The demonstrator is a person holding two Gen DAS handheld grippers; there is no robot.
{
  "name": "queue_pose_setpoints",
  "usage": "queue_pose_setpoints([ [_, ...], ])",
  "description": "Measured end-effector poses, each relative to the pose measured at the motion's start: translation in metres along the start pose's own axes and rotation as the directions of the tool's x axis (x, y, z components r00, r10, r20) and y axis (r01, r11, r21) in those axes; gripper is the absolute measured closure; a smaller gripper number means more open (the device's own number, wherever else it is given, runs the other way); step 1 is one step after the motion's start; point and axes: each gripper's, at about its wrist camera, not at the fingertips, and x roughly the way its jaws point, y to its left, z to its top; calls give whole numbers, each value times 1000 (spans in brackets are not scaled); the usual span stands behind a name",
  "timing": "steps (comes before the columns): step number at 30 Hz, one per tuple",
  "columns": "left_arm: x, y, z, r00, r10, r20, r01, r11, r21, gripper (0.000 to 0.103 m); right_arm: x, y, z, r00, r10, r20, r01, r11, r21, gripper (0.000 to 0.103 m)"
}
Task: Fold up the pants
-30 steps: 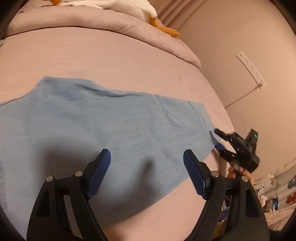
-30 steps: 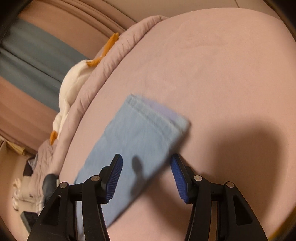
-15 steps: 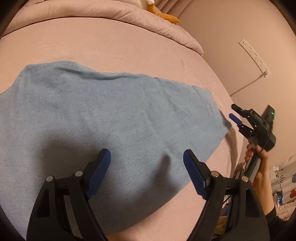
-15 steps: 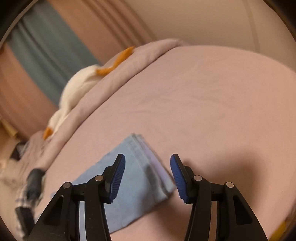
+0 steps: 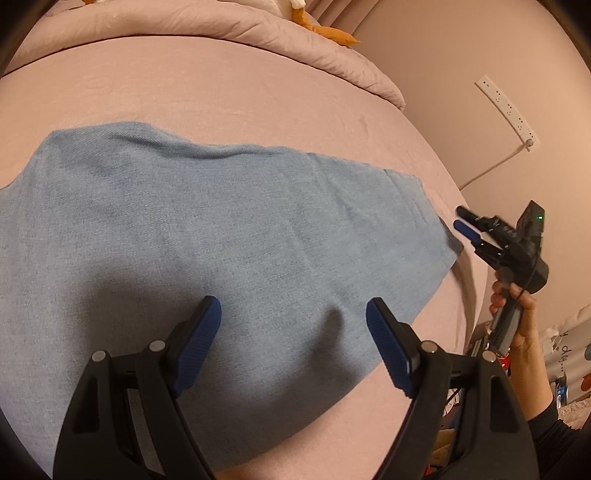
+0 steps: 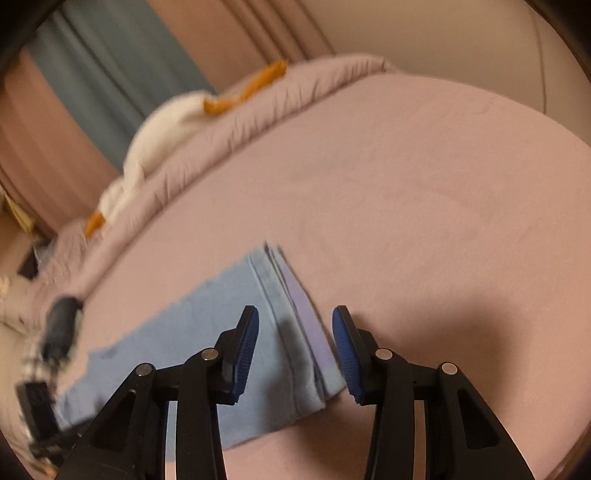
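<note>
Light blue pants [image 5: 207, 236] lie flat across the pink bed [image 5: 221, 99], their hem end [image 6: 295, 306] pointing right. My left gripper [image 5: 293, 339] hovers open above the near edge of the cloth, with nothing between its blue pads. The right gripper [image 6: 295, 343] hangs just above the hem, its jaws closing with the hem's edge below the gap but not pinched. In the left wrist view the right gripper [image 5: 466, 225] shows beyond the hem at the bed's right side, held by a person's hand [image 5: 517, 306].
A rolled pink duvet [image 5: 258, 33] with a white and orange plush toy [image 6: 159, 140] lies along the far side of the bed. A power strip [image 5: 506, 107] hangs on the wall at right. Clutter sits on the floor past the bed's right edge.
The right gripper lifted off the hem, rolled upright, and its jaws narrowed. The left gripper stayed open above the cloth with little movement.
</note>
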Motion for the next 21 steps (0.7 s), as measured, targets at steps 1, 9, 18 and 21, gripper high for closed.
queue_pose_setpoints([
  [1, 0, 0, 0, 1000, 0, 0, 0, 1000, -2, 22, 0, -1, 1, 999, 33, -1, -33, 999, 19, 58],
  [9, 0, 0, -1, 1000, -5, 1, 5, 1000, -3, 22, 21, -22, -7, 984, 105, -140, -91, 990, 104, 58],
  [18, 1, 0, 0, 1000, 0, -1, 0, 1000, 9, 21, 11, 33, -17, 984, -148, -97, 119, 958, -260, 78],
  [21, 1, 0, 0, 1000, 0, -1, 0, 1000, 8, 21, 3, 45, -15, 988, -144, -58, 118, 941, -317, 97],
])
